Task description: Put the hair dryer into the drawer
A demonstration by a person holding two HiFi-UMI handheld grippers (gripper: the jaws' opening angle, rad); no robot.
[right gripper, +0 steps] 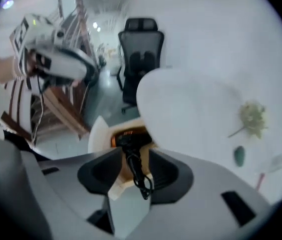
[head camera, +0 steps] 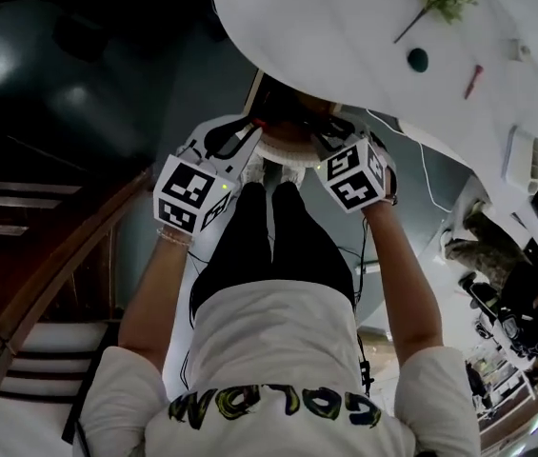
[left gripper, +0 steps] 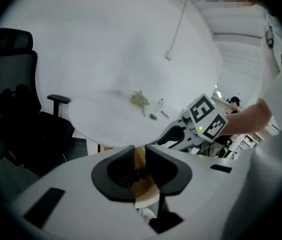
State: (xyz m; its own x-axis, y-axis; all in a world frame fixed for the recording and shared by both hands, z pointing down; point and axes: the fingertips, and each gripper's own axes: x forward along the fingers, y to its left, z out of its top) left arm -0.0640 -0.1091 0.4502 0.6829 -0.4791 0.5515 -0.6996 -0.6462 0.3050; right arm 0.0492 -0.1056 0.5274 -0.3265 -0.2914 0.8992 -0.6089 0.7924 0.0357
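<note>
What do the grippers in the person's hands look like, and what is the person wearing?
The left gripper and right gripper are white and rounded, with black padded jaws. Each carries a cube covered in black-and-white square markers, with a small green light. The person wears a white short-sleeved T-shirt with yellow-green letters, and black trousers.

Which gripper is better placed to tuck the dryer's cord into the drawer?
Right, probably. The right gripper has the cord in line with its open jaws, trailing from the hair dryer in the drawer. The left gripper view shows mostly drawer wood.
</note>
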